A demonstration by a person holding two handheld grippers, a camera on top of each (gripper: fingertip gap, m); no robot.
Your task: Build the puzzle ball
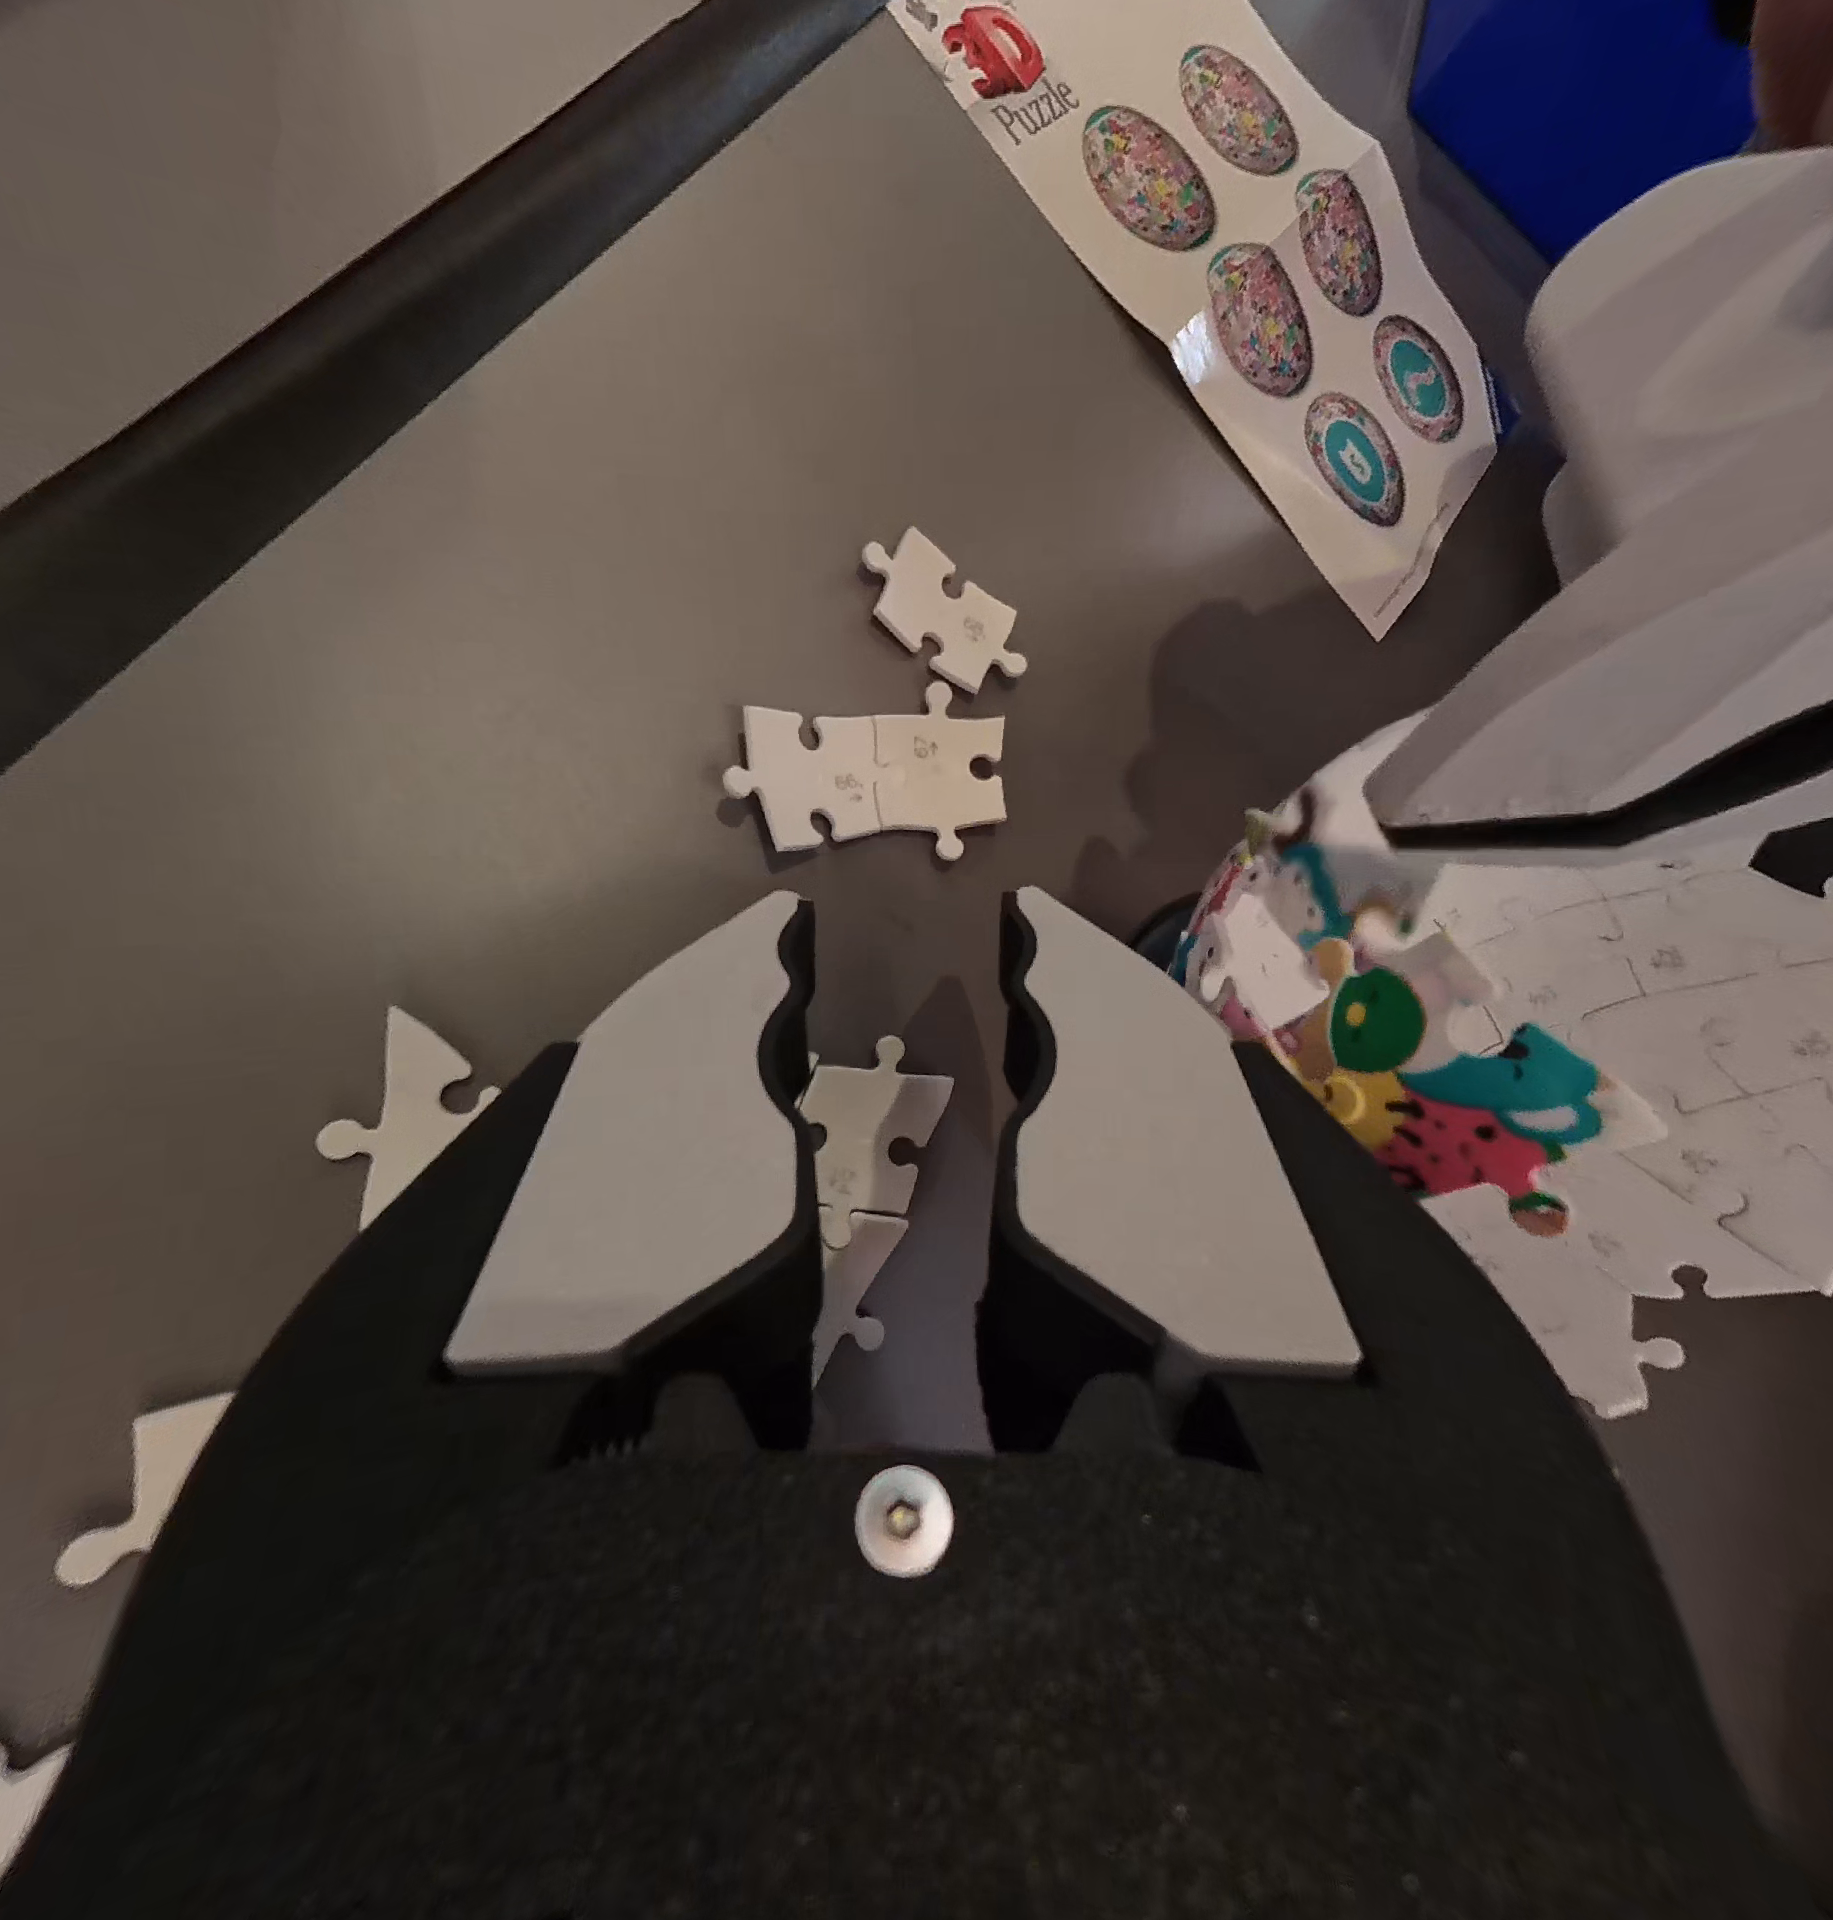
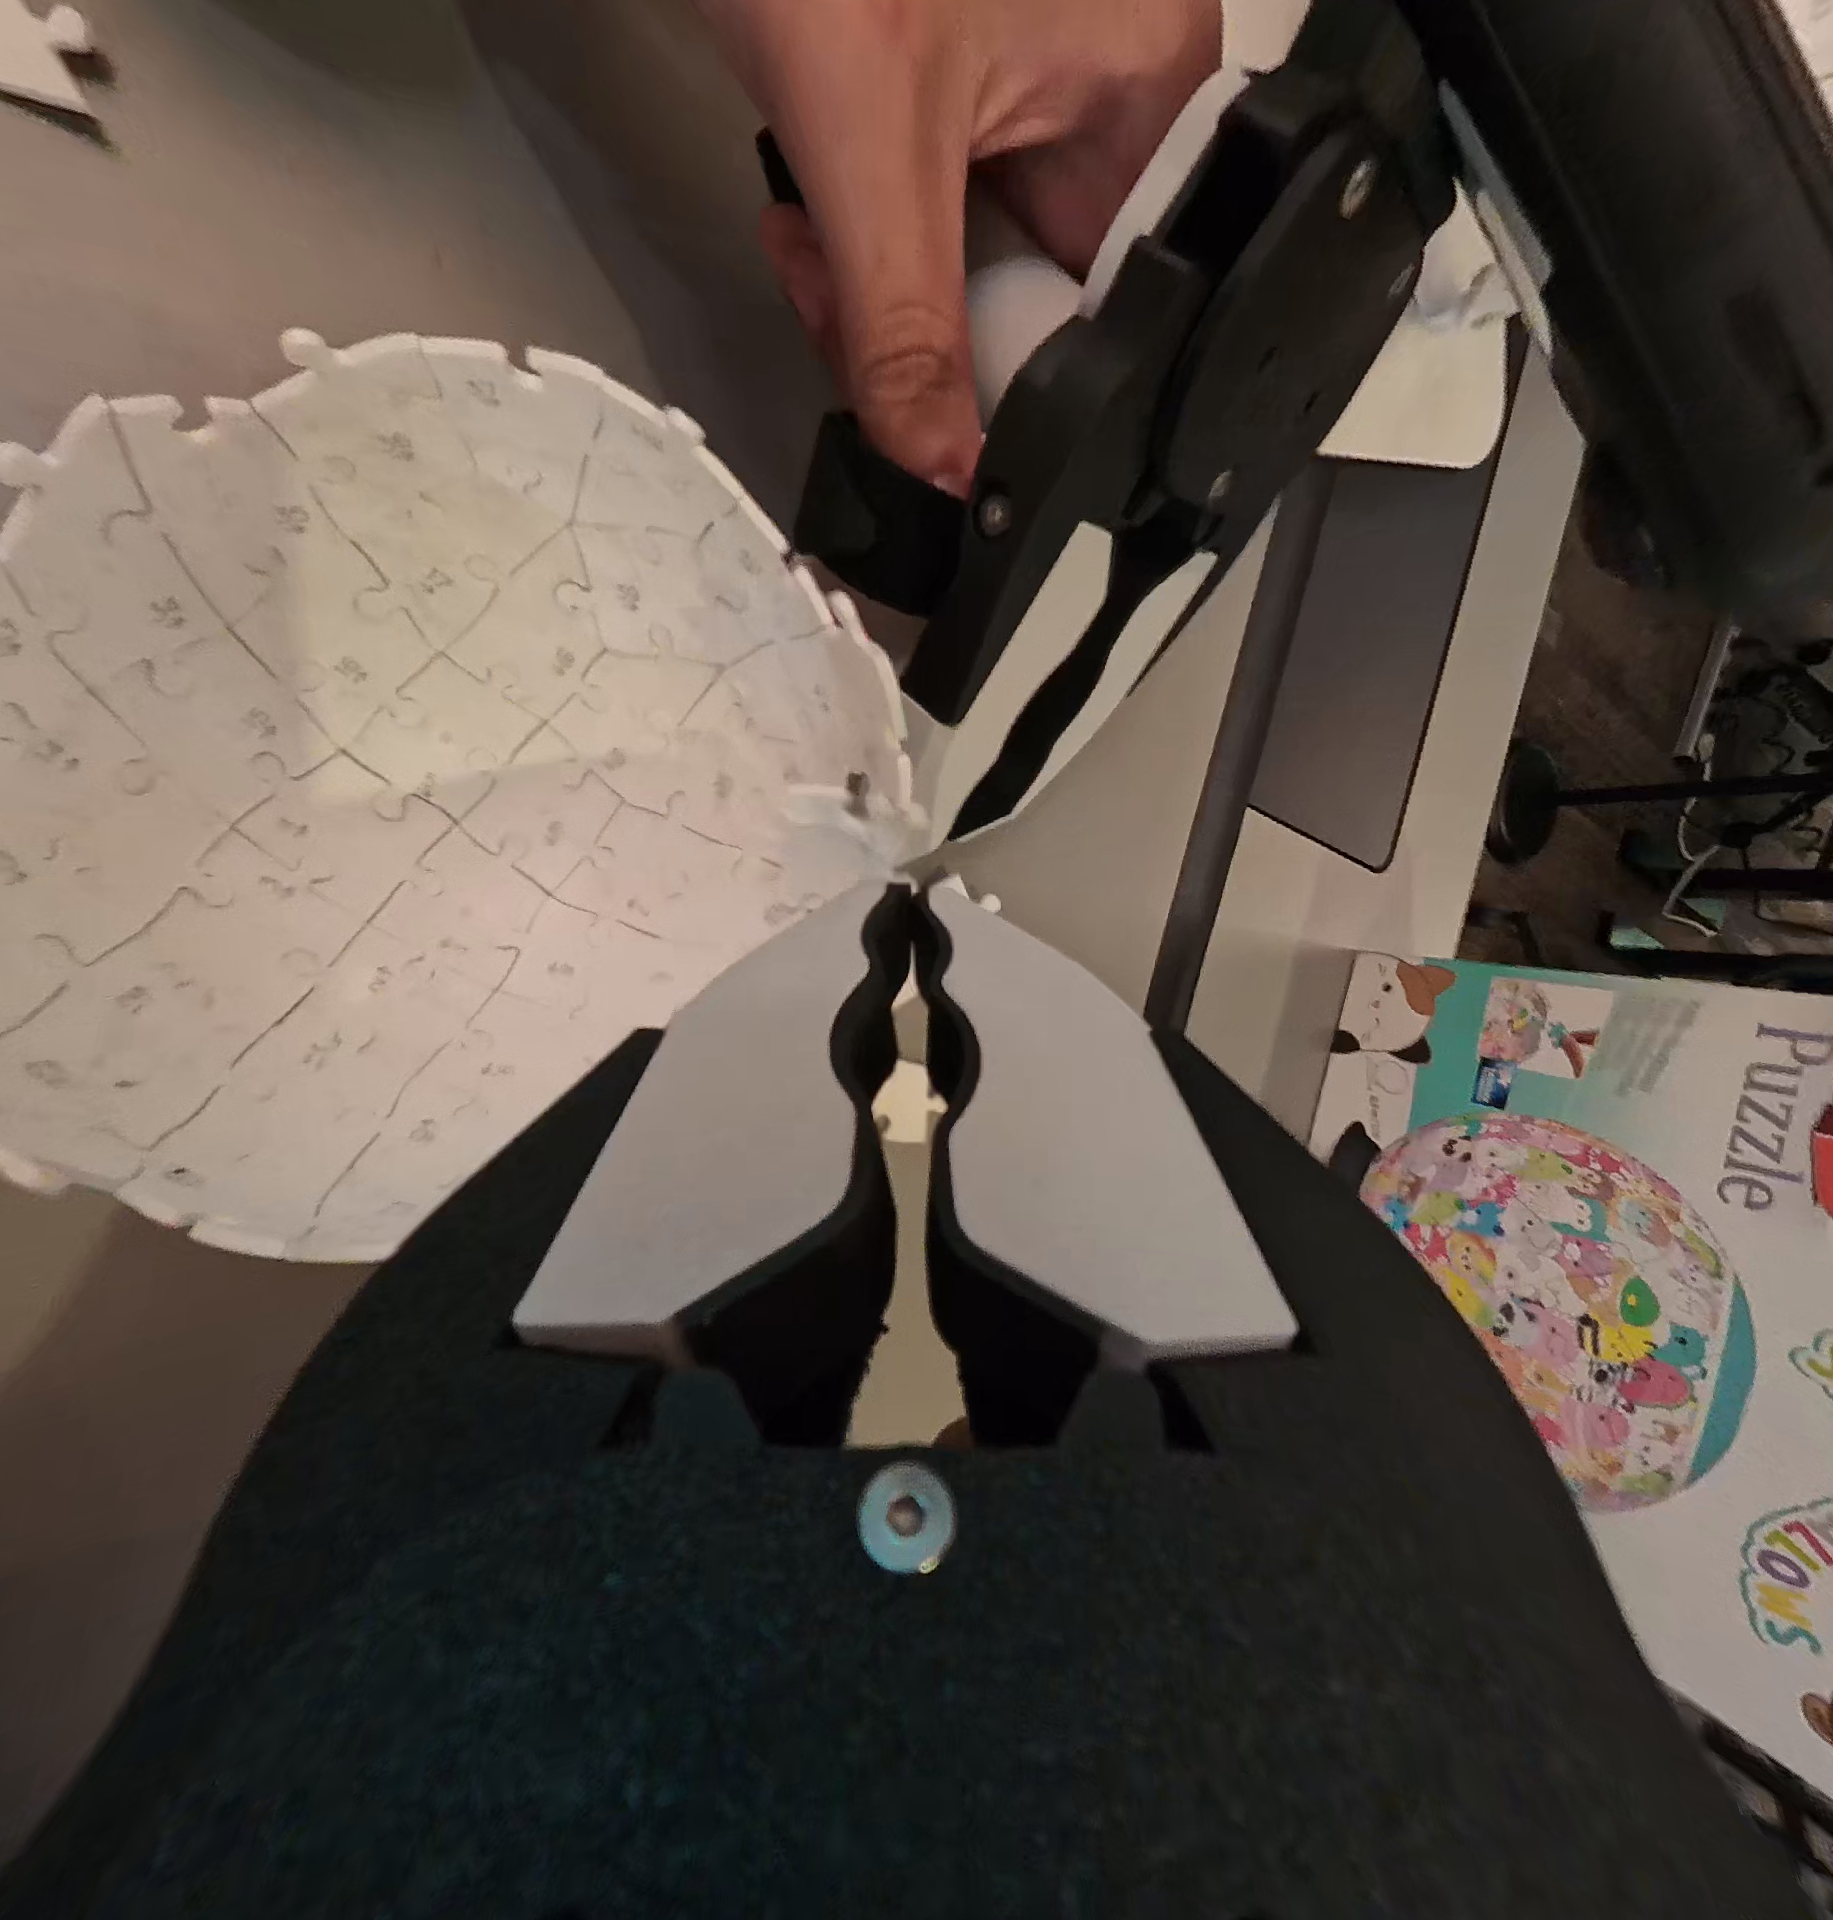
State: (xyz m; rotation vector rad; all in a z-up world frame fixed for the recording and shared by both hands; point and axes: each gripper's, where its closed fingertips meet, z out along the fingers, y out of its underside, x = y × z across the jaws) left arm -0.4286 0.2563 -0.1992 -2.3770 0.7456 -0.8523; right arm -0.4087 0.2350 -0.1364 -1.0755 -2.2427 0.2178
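Each gripper, left gripper (image 1: 907,914) and right gripper (image 2: 910,899), has a matte black textured body, two pale grey wedge fingers with wavy black inner pads, and one silver hex screw.

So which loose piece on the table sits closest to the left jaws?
The white piece lying directly under the open left gripper, seen between its jaws. The joined pair and single piece lie farther ahead.

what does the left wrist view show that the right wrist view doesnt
Only the left wrist view: two joined loose pieces face down on the grey table, the instruction leaflet, and the shell's colourful outside.

Only the right wrist view: the puzzle box, a hand, and the shell's white inside.

Both: the half-built puzzle ball, the left tongs open, and the right tongs shut on its rim.
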